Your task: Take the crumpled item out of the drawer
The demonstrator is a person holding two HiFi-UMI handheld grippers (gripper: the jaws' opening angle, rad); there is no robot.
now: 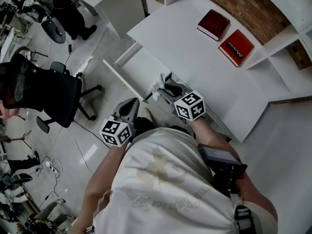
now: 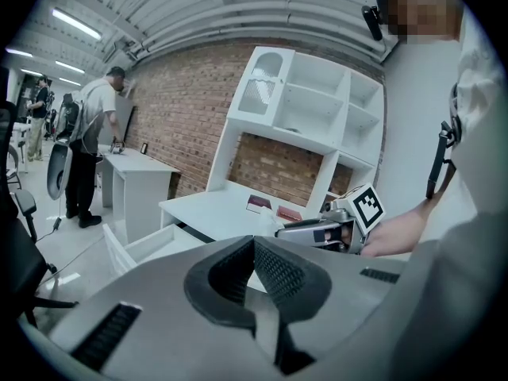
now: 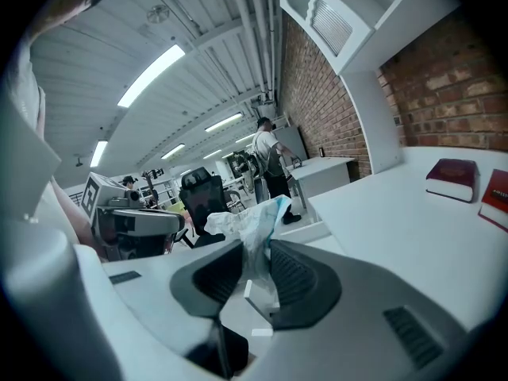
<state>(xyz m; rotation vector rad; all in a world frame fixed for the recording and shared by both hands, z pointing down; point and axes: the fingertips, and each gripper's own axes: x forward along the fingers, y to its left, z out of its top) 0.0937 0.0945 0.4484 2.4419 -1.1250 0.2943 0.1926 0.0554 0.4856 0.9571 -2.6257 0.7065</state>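
The crumpled item [image 3: 248,219], a wad of white paper with a blue patch, is pinched between the pads of my right gripper [image 3: 255,251]. In the head view the right gripper [image 1: 165,88] holds the wad [image 1: 155,87] in the air, just off the desk's front edge and beside the open white drawer [image 1: 121,78]. My left gripper [image 2: 254,244] has its tips together with nothing between them. It hangs lower, to the left of the right one [image 1: 127,106], in front of the drawer [image 2: 151,243].
The white desk [image 1: 195,57] carries two red books [image 1: 213,24] [image 1: 236,48] near the brick wall. A black office chair [image 1: 53,94] stands on the floor to the left. A person [image 2: 95,133] stands at another desk far off. White shelving [image 2: 317,109] rises behind the desk.
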